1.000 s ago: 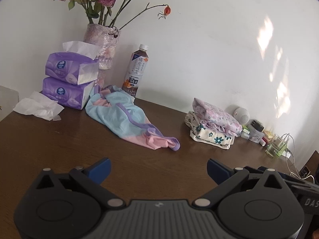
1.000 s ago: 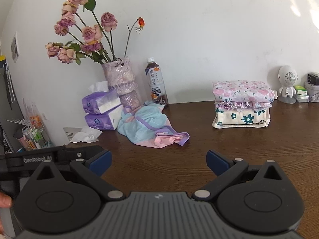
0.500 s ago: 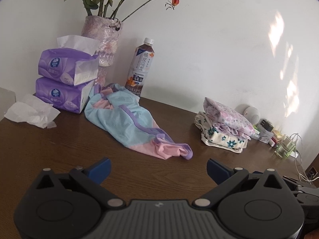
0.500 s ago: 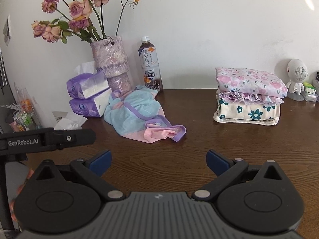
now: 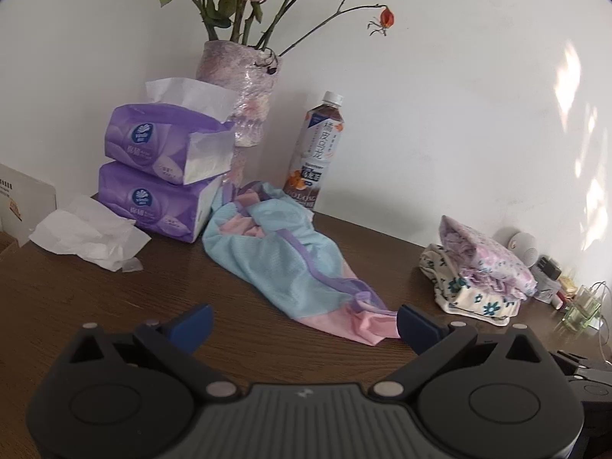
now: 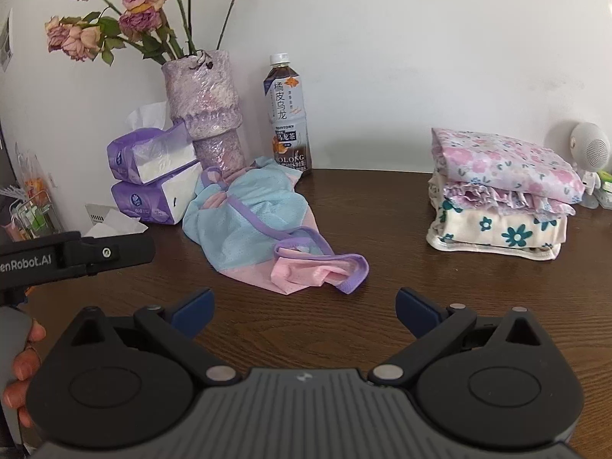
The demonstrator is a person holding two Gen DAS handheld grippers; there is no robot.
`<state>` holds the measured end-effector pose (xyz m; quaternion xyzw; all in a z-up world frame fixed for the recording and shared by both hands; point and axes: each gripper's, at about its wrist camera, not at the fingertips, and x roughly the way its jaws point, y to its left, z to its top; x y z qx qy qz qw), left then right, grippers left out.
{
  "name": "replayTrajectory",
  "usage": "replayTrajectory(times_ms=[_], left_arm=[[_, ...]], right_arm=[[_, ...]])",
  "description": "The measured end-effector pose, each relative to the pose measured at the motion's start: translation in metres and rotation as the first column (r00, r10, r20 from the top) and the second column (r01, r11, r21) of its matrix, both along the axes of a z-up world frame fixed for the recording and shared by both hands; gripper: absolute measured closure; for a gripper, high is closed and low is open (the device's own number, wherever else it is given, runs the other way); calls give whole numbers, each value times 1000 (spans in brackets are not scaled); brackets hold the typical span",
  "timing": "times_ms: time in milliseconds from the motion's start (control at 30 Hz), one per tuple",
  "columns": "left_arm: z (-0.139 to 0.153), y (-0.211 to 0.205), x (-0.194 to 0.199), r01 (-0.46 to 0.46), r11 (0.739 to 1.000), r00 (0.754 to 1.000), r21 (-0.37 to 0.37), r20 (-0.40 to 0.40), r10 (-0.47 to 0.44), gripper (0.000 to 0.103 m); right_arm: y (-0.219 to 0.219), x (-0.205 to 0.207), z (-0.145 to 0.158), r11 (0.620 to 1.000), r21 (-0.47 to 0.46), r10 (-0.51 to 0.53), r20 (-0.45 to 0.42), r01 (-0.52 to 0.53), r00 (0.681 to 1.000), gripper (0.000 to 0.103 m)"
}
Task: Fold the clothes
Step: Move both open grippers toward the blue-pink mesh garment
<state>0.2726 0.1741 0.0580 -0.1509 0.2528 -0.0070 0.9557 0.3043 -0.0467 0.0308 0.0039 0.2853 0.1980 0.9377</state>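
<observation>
A crumpled garment (image 5: 283, 264) (image 6: 264, 225) in light blue and pink with purple trim lies unfolded on the brown table (image 5: 114, 306) (image 6: 420, 306), just beyond both grippers. My left gripper (image 5: 304, 325) is open and empty, its blue fingertips close to the garment's pink end. My right gripper (image 6: 304, 308) is open and empty too, a short way in front of the pink hem. A stack of folded floral clothes (image 5: 482, 279) (image 6: 501, 202) sits at the right.
Against the wall stand two purple tissue packs (image 5: 160, 176) (image 6: 153, 179), a vase of dried roses (image 5: 241, 95) (image 6: 206, 114) and a tea bottle (image 5: 317, 153) (image 6: 287, 114). A loose tissue (image 5: 84, 233) lies left. Small items (image 5: 558, 287) crowd the far right. The left gripper's body (image 6: 76, 256) and a hand (image 6: 23, 367) show at left.
Both grippers have moved forward towards the crumpled garment, which now looks larger and nearer. Both stay open. The garment and the folded stack have not moved.
</observation>
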Motion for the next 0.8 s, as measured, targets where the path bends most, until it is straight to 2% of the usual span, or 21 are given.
replayTrajectory(times_ms=[233, 467, 633, 800], left_arm=[[-11, 12, 11, -28, 1000, 1000, 4, -3, 28, 1], [-13, 15, 20, -35, 997, 999, 62, 9, 35, 1], [-16, 15, 27, -50, 995, 999, 89, 9, 49, 1], [-22, 15, 31, -37, 991, 999, 130, 9, 36, 1]], right_arm=[[21, 6, -10, 997, -82, 16, 38, -13, 999, 0], [30, 13, -16, 997, -78, 26, 55, -22, 998, 0], [35, 13, -20, 991, -131, 37, 101, -24, 994, 0], [32, 20, -23, 992, -115, 63, 80, -54, 995, 1]])
